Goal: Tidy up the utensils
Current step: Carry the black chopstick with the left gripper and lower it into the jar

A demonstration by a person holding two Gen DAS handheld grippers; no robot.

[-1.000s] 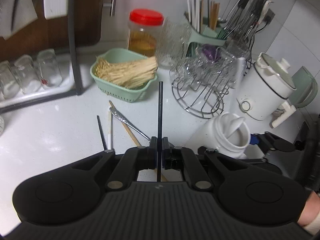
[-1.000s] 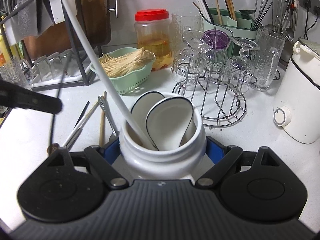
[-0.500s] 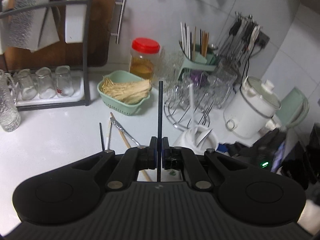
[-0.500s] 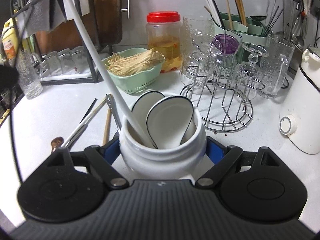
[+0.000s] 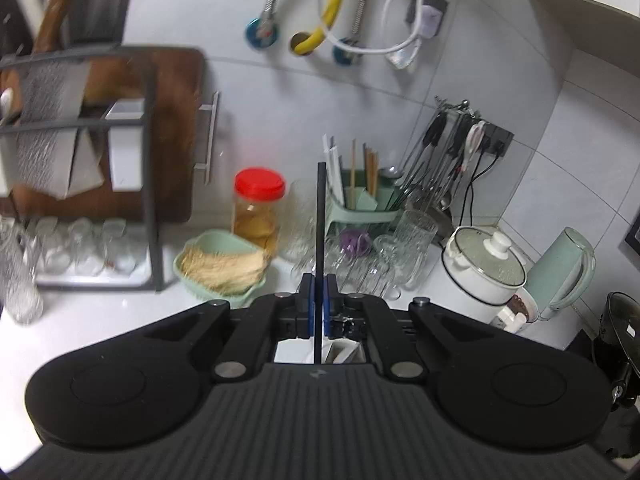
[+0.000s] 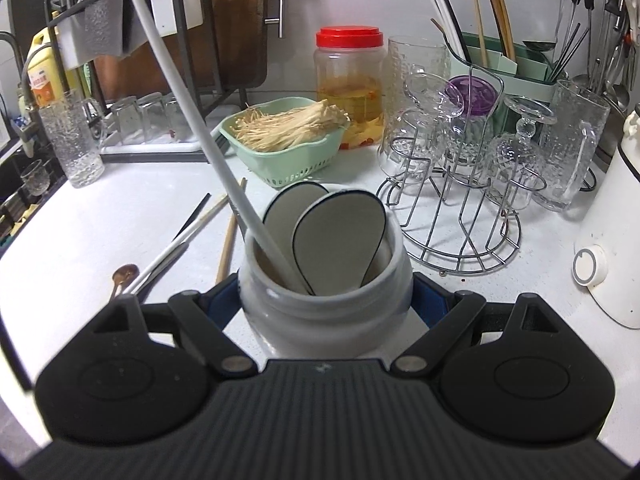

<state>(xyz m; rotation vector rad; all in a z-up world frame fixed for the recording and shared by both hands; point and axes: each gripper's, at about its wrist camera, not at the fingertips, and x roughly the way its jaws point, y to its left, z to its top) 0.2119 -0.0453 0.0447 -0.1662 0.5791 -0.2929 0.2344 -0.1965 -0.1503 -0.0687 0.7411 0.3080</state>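
I am looking at a round white ceramic jar (image 6: 326,300), glazed and smooth, with two flat spoons (image 6: 340,240) edged in a dark line and one long white chopstick (image 6: 200,120) leaning out of it to the left. Behind the jar a pale green plastic basket (image 6: 280,160) is holding thin, stringy mushrooms, and to the jar's right a wire rack (image 6: 460,216) is carrying patterned glasses upside down. The jar is sitting on a white speckled counter (image 6: 80,240) below a grey tiled wall, with loose chopsticks (image 6: 192,236) and a small spoon (image 6: 124,274) lying left of it. My right gripper (image 6: 326,304) is standing half open, its blue pads pressing the jar's two sides. My left gripper (image 5: 319,304) is pinching a thin black chopstick (image 5: 320,232) upright, jaws together on it, above the jar.
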